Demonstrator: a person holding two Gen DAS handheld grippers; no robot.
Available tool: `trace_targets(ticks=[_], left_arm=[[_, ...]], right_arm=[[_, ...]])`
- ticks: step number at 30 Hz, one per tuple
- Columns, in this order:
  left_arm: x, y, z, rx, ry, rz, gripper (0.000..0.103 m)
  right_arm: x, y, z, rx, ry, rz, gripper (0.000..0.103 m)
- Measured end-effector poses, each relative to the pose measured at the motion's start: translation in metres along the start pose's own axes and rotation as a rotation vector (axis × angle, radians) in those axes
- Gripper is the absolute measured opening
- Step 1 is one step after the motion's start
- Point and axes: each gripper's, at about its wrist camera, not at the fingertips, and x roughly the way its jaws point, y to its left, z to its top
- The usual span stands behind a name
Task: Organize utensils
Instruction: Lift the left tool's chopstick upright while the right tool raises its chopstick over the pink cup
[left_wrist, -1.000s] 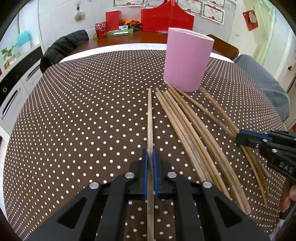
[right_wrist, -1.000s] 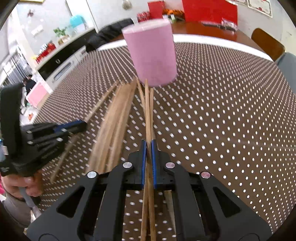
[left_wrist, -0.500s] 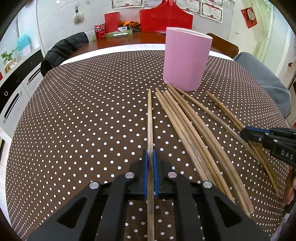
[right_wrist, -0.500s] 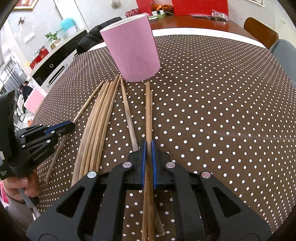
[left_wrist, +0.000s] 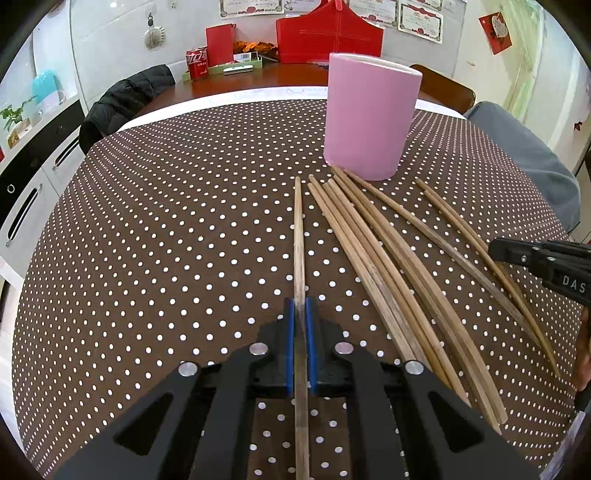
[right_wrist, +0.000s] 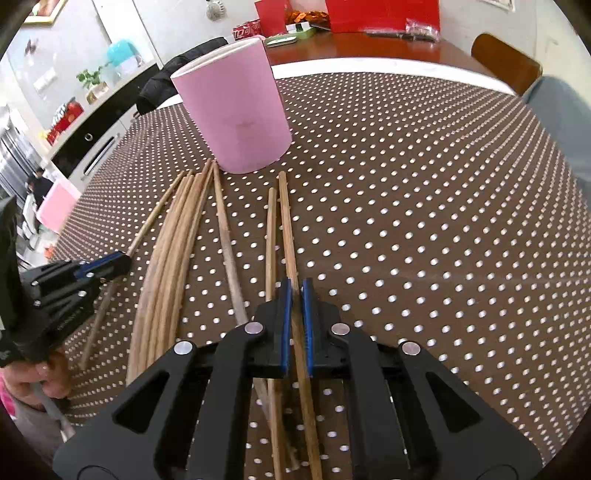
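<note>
The left gripper (left_wrist: 300, 314) is clamping a single long brown wooden chopstick (left_wrist: 299, 236) lying on the brown white-dotted tablecloth (left_wrist: 166, 240), its tip aiming just left of the upright pink cylindrical holder (left_wrist: 369, 118). The right gripper (right_wrist: 296, 295) is pinching another wooden chopstick (right_wrist: 286, 225) pointing toward that holder. Compared with a second ago, the right pair is sitting farther right, well apart from the loose chopstick bundle (right_wrist: 173, 251); the left is unchanged.

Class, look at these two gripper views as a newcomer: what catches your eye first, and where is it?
The tall pink cup standing upright at the far side of the dotted tablecloth stands out first. Next, the wooden chopsticks fanned flat in front of it. Each gripper, left and right, has its jaws shut on one chopstick.
</note>
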Motion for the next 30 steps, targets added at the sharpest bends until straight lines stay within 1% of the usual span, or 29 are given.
trace_targets(ticks=[3, 4, 6, 8, 10, 12, 14, 16, 18, 21, 25, 29, 30], left_arm=[[0.001, -0.004, 0.001, 0.008, -0.001, 0.008, 0.006], [0.002, -0.005, 0.002, 0.011, -0.001, 0.012, 0.006], [0.003, -0.007, 0.003, 0.018, -0.002, 0.015, 0.006], [0.004, -0.009, 0.005, 0.025, -0.003, 0.012, 0.006], [0.006, -0.009, 0.008, 0.027, -0.002, -0.009, 0.006], [0.007, -0.003, 0.011, 0.007, 0.000, -0.051, 0.006], [0.007, 0.007, 0.012, -0.029, 0.003, -0.100, 0.006], [0.004, 0.015, 0.010, -0.065, -0.015, -0.126, 0.006], [-0.003, 0.020, 0.008, -0.082, -0.053, -0.142, 0.006], [-0.019, 0.024, 0.008, -0.110, -0.120, -0.155, 0.006], [-0.051, 0.025, 0.015, -0.152, -0.251, -0.180, 0.006], [-0.088, 0.022, 0.027, -0.160, -0.435, -0.217, 0.006], [-0.094, 0.020, 0.031, -0.154, -0.468, -0.223, 0.006]], right_arm=[[0.003, 0.009, 0.001, -0.047, 0.022, -0.024, 0.007], [0.005, 0.016, 0.002, -0.087, 0.030, -0.061, 0.007], [0.009, 0.026, 0.005, -0.129, 0.037, -0.107, 0.007], [0.013, 0.032, 0.009, -0.150, 0.036, -0.127, 0.007], [0.015, 0.038, 0.011, -0.166, 0.041, -0.137, 0.006], [0.013, 0.034, 0.009, -0.144, 0.026, -0.117, 0.005], [0.004, 0.024, 0.004, -0.090, -0.018, -0.066, 0.005], [-0.008, 0.015, -0.001, -0.052, -0.060, 0.001, 0.005], [-0.019, 0.012, -0.005, -0.034, -0.095, 0.040, 0.005], [-0.041, 0.010, -0.011, -0.009, -0.175, 0.126, 0.005], [-0.067, 0.009, -0.011, 0.004, -0.272, 0.197, 0.005], [-0.089, 0.015, -0.004, 0.000, -0.366, 0.230, 0.005], [-0.094, 0.016, -0.001, 0.002, -0.388, 0.242, 0.005]])
